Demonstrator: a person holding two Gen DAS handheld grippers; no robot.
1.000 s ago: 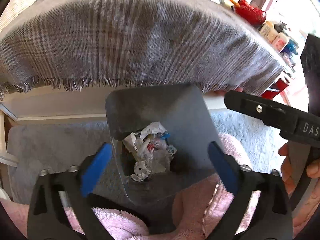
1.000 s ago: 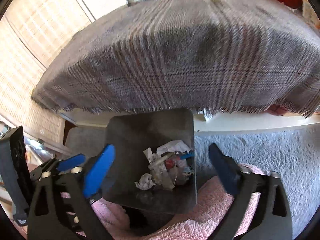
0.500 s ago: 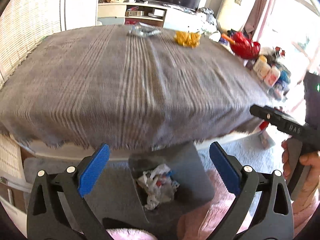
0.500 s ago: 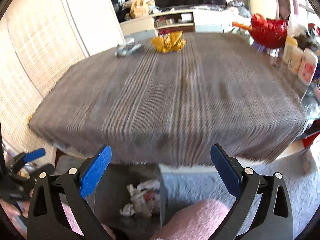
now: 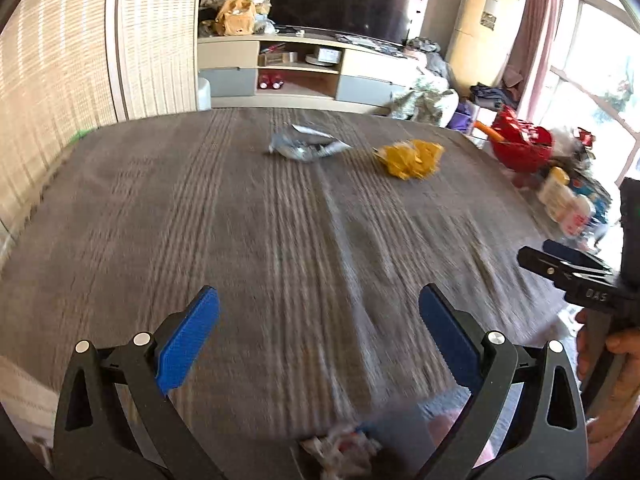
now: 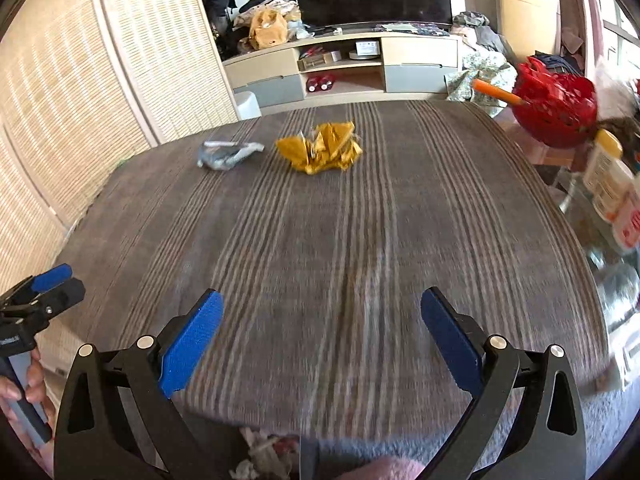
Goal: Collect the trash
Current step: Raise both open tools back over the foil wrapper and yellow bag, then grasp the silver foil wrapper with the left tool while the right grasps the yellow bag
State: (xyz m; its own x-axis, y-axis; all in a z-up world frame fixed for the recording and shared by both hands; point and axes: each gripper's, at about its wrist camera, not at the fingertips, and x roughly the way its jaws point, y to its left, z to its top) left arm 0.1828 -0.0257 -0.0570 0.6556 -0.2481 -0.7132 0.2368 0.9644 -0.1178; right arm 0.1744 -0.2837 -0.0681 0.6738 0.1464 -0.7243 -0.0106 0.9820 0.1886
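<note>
Two wrappers far across the striped grey tablecloth (image 6: 320, 264) — crumpled yellow foil wrapper (image 6: 320, 154) dead ahead of the spread, empty right gripper (image 6: 320, 336), flattened silver-grey wrapper (image 5: 306, 148) ahead of the equally spread left gripper (image 5: 318, 338).

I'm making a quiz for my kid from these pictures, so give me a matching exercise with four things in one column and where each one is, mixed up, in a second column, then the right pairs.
Things:
1. yellow wrapper
2. silver wrapper
3. red basket
4. bin of crumpled trash

Places:
A. below the near table edge
B. off the table's far right corner
C. far part of the tablecloth, left piece
D. far part of the tablecloth, right piece

Pairs: 1-D, 2-C, 3-B, 4-A
</note>
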